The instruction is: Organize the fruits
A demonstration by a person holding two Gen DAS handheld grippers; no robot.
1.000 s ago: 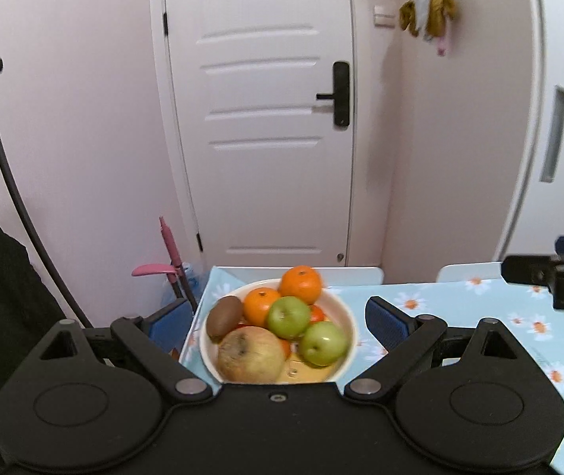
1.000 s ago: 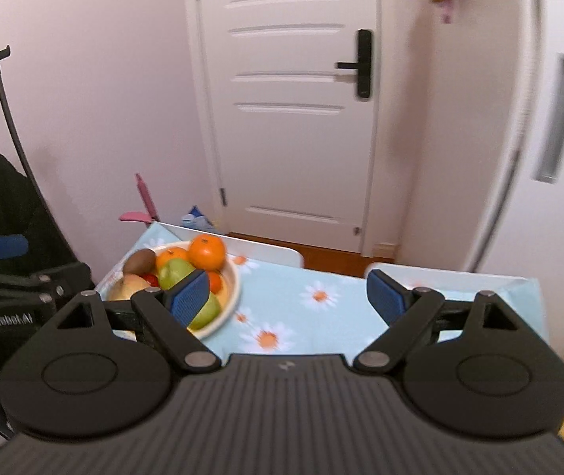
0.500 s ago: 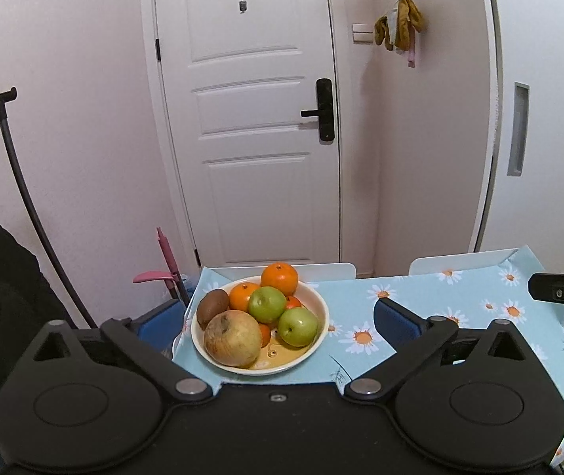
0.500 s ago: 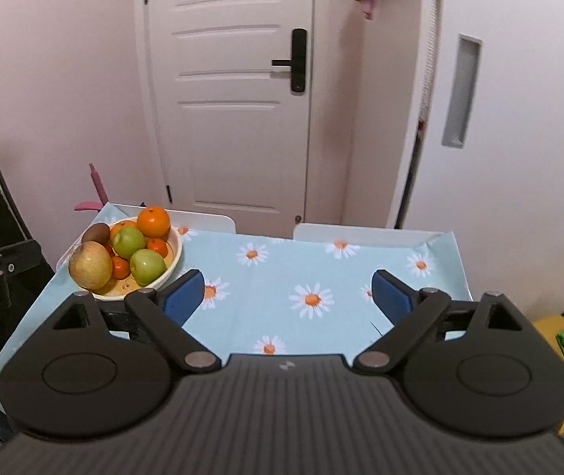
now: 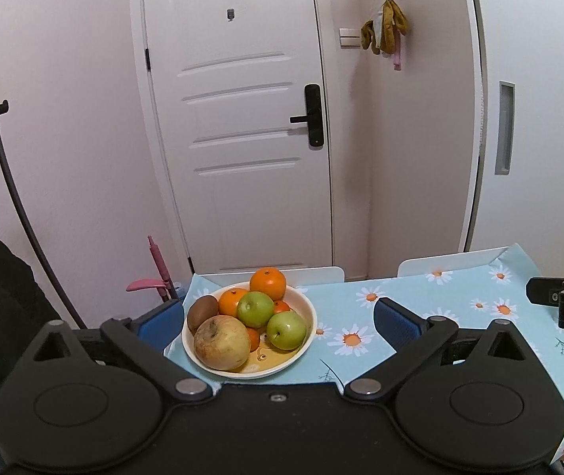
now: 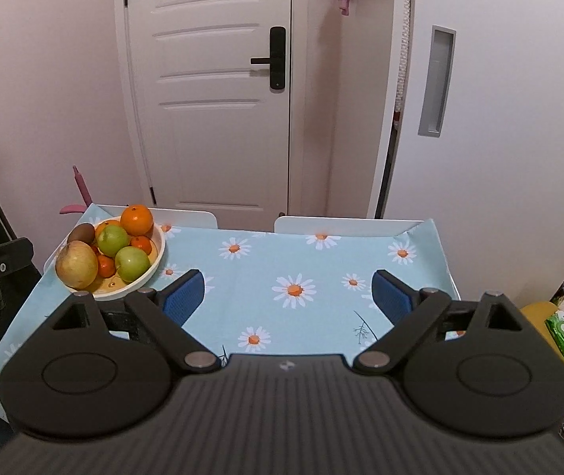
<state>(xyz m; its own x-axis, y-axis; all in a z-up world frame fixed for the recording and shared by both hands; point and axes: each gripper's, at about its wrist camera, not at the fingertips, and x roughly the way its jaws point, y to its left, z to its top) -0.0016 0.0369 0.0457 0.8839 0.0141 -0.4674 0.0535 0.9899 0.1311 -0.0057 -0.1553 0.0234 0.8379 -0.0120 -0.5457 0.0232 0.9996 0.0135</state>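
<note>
- The left gripper [image 5: 278,318] has its 2 blue-padded fingers spread wide apart, holding nothing.
- Between those fingers and just ahead sits the round cream-coloured ceramic bowl [image 5: 305,340], piled with fruit, on the light-blue daisy-print tablecloth [image 5: 361,304].
- Nearest the left gripper lies the large yellow-brown apple [image 5: 221,342]; beyond it are 2 green apples [image 5: 255,309], a brown kiwi [image 5: 202,312] toward the left finger, and a big orange [image 5: 267,284] at the far rim, on top of smaller oranges.
- The right gripper [image 6: 288,293] is likewise wide apart and empty, hanging over bare tablecloth.
- From the right gripper, the bowl lies ahead and left, beyond its left finger [image 6: 185,297].
- A white panelled door [image 6: 210,91] with a black handle stands far ahead of both grippers.
</note>
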